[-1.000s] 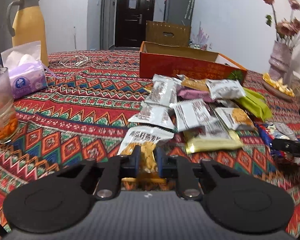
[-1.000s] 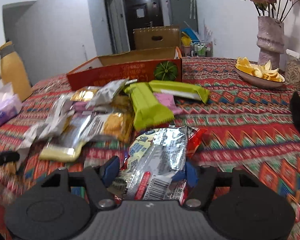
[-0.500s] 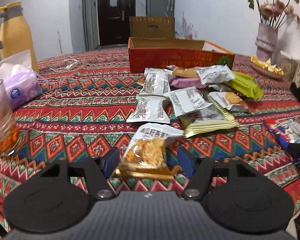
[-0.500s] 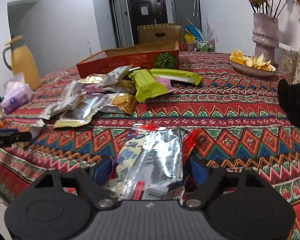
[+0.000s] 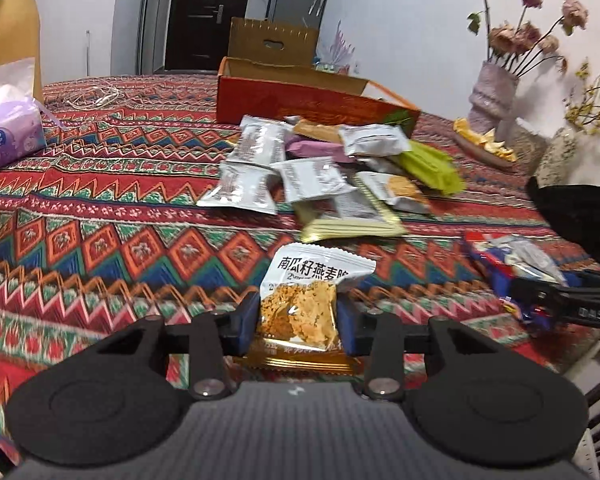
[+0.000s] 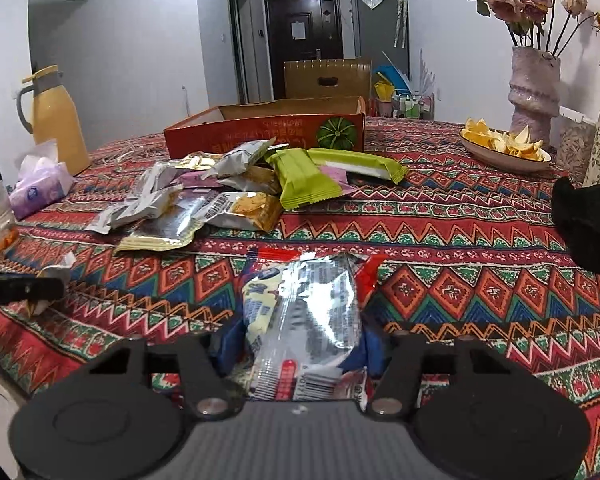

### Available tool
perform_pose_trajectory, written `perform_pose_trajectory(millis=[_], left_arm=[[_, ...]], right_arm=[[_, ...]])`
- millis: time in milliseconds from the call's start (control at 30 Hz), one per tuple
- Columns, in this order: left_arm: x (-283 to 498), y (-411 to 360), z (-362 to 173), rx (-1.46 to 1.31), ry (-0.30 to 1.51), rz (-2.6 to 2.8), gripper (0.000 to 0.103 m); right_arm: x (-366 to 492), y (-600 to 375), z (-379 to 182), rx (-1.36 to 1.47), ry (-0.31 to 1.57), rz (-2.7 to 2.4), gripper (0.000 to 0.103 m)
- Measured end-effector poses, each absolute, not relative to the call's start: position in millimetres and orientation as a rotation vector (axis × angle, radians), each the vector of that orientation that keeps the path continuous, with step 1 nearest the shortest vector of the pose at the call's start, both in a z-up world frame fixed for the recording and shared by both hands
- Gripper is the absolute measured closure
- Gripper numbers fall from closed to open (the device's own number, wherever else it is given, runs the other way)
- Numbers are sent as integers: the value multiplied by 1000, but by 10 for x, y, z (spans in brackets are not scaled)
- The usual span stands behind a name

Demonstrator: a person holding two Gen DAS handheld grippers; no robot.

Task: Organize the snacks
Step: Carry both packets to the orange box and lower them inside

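Holding one packet each, the left gripper [image 5: 296, 320] clamps an oat crisp packet [image 5: 306, 300] and the right gripper [image 6: 300, 350] a silver wafer packet [image 6: 304, 320], long axes toward the orange box [image 6: 268, 130] at twelve o'clock beyond the snack pile [image 6: 236, 184].

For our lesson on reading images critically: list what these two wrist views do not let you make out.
- Inside of the red cardboard box: both views, hidden by its own walls.
- Lower end of the white-and-orange oat crisp packet: left view, covered by the left gripper body.
- Silver foil snack packet: right view, print too crumpled and glary to read.
- Yellow thermos jug: left view, cut off by the edge.
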State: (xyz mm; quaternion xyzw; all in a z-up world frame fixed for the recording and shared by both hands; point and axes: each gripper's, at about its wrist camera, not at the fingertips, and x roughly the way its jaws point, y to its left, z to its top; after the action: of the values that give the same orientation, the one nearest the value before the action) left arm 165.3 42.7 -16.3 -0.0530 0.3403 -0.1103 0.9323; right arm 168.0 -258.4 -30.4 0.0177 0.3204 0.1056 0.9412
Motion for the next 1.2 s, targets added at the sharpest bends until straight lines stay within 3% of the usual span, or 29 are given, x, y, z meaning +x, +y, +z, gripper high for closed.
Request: perform_pose_trajectory(millis=[300,567,733,933,1200], left_arm=[[1578,359,174,-106,614,-231,63],[2221,476,642,-116,512,-222,63],[2942,521,941,-106,451,-181,63],[4120,569,1081,-115,513,-168,62],[5672,428,719,-65,666,-67,62]], right_arm=[[1530,-2534,-52,-15,570,234,48],[1935,-2746,438,38,450,263,48],[2574,-2767,798,-20,367,274,48],[3842,-2662,1025,-57,374,276,48],[5676,-2430,692,-27,608,251,48]])
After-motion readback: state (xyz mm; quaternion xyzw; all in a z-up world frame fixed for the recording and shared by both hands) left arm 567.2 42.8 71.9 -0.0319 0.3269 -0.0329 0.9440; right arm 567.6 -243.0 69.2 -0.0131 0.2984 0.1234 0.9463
